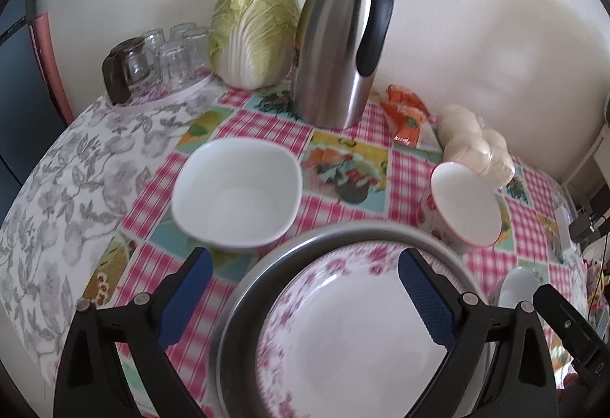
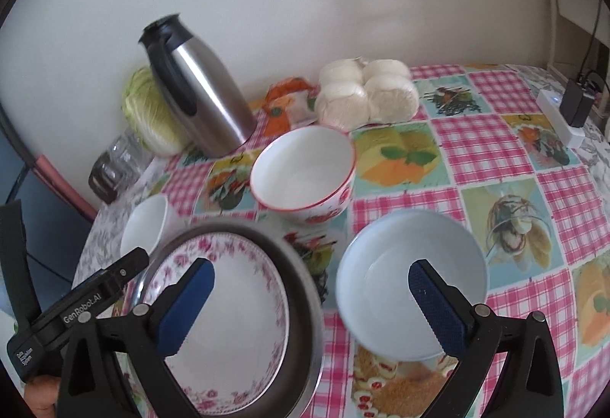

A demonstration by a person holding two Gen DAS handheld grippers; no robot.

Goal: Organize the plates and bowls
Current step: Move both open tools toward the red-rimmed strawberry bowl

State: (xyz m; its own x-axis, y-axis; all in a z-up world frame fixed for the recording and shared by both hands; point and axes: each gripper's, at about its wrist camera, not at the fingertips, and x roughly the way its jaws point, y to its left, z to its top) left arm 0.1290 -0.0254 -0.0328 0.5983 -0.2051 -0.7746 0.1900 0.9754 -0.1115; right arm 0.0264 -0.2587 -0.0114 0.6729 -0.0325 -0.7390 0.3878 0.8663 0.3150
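Three bowls (image 2: 303, 172), one floral plate (image 2: 225, 307) (inside a metal pan (image 2: 305, 288)).

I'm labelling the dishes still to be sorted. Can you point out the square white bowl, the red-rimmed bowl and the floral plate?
square white bowl (image 1: 236, 195): left wrist view, on its inner floor.
red-rimmed bowl (image 2: 301, 170): right wrist view, on its white inside.
floral plate (image 2: 232, 307): right wrist view, on its plain white centre.

A home dining corner: a table (image 2: 495, 136) under a pink checked oilcloth printed with food pictures stands against a plain white wall. On it are a steel thermos jug (image 1: 335, 37), a Chinese cabbage (image 1: 253, 29), upturned drinking glasses (image 1: 167, 56), a bag of steamed buns (image 2: 366, 90), and household bowls and plates.
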